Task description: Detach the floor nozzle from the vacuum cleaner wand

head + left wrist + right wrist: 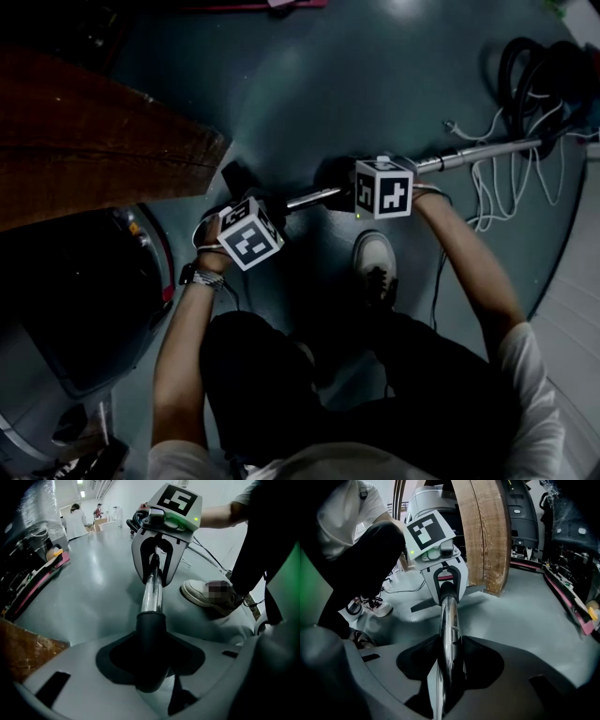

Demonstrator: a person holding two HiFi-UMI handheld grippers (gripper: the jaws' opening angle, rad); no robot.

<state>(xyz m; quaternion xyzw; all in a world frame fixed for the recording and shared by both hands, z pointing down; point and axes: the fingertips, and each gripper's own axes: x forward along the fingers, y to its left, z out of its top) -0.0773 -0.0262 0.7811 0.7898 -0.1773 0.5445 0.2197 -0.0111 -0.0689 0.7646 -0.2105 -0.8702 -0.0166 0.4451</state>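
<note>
A chrome vacuum wand point(478, 153) lies slanted across the grey floor. Its low end enters the black neck point(151, 639) of the floor nozzle point(234, 178), which rests on the floor by the wooden board. My left gripper point(151, 667) is shut on that black neck, just below where the chrome tube point(152, 595) goes in. Further up the tube, my right gripper point(447, 677) is shut on the bare wand point(449, 620). From the head view the left gripper point(234, 202) and the right gripper point(352, 195) are about a hand's length apart. Each gripper view faces the other gripper along the tube.
A brown wooden board point(94, 141) reaches in from the left, next to the nozzle. A black hose point(534, 66) and white cables point(487, 183) lie at the upper right. The person's white shoe point(375, 262) stands just under the wand. A grey machine point(56, 375) sits at lower left.
</note>
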